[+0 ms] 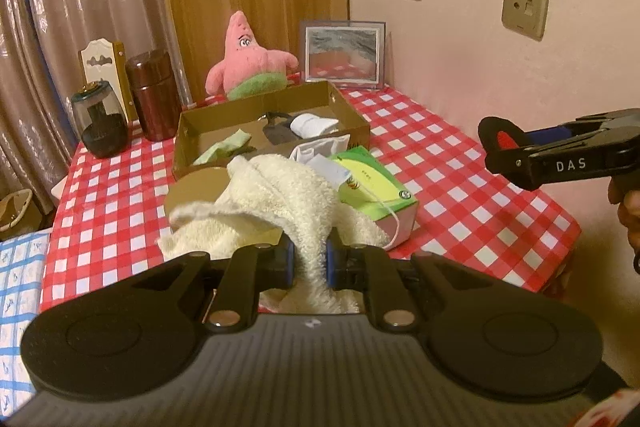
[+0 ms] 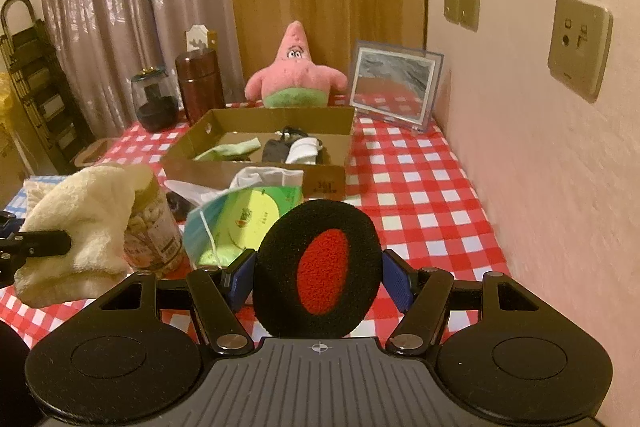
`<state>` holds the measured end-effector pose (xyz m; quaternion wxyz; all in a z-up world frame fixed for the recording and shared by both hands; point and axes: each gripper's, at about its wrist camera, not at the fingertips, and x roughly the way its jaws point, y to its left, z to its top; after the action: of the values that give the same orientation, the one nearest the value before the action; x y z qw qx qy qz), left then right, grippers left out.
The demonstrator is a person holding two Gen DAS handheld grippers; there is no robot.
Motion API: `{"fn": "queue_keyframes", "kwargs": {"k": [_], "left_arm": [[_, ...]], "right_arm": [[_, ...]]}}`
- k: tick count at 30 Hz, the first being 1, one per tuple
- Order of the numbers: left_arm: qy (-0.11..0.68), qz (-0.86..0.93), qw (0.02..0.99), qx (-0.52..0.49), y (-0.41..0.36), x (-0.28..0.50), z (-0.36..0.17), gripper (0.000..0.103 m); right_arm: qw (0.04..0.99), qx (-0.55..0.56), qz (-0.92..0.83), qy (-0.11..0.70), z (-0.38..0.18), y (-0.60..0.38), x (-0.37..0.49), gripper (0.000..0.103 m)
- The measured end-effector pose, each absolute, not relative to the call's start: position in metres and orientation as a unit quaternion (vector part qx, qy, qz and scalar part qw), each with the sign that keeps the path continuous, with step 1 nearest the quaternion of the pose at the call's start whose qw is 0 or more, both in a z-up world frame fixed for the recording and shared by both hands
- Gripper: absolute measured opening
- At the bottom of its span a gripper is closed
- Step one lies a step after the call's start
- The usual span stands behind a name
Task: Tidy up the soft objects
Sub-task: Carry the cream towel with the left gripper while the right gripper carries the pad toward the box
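While the left gripper (image 1: 310, 259) holds its fingers pinched on a fluffy cream towel (image 1: 276, 195) lifted over the checked bench (image 1: 460, 163), the right gripper (image 2: 318, 277) clamps a round black-and-red pad (image 2: 320, 267) between wider-set fingers. Behind them sits a cardboard box (image 2: 256, 147) — socks and small cloths inside — with a green tissue box (image 1: 372, 187) just beside the towel.

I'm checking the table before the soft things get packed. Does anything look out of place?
Yes: the cream towel, pinched by the left tool, is draped over a jar, hiding its top. Nothing looks spilled.
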<state>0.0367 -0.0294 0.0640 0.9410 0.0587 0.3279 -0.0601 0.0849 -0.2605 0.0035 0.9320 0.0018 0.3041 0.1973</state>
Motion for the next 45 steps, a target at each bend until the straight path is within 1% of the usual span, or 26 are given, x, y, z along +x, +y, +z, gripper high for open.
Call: {"fn": "queue_keyframes", "kwargs": {"k": [14, 28, 37, 45], "left_arm": [[0.302, -0.085, 0.948, 0.052, -0.030, 0.058, 0.100, 0.013], [0.299, -0.092, 0.950, 0.024, -0.015, 0.101, 0.112, 0.013], [0.294, -0.086, 0.952, 0.009, 0.007, 0.146, 0.121, 0.013], [0.300, -0.071, 0.951, 0.001, 0.038, 0.210, 0.121, 0.013]], "right_arm": [[0.936, -0.001, 0.209, 0.284, 0.024, -0.255, 0.087, 0.066], [0.938, -0.010, 0.212, 0.273, 0.037, -0.249, 0.099, 0.066], [0.936, -0.001, 0.224, 0.272, 0.046, -0.236, 0.136, 0.066], [0.929, 0.011, 0.243, 0.279, 0.055, -0.217, 0.196, 0.066]]}}
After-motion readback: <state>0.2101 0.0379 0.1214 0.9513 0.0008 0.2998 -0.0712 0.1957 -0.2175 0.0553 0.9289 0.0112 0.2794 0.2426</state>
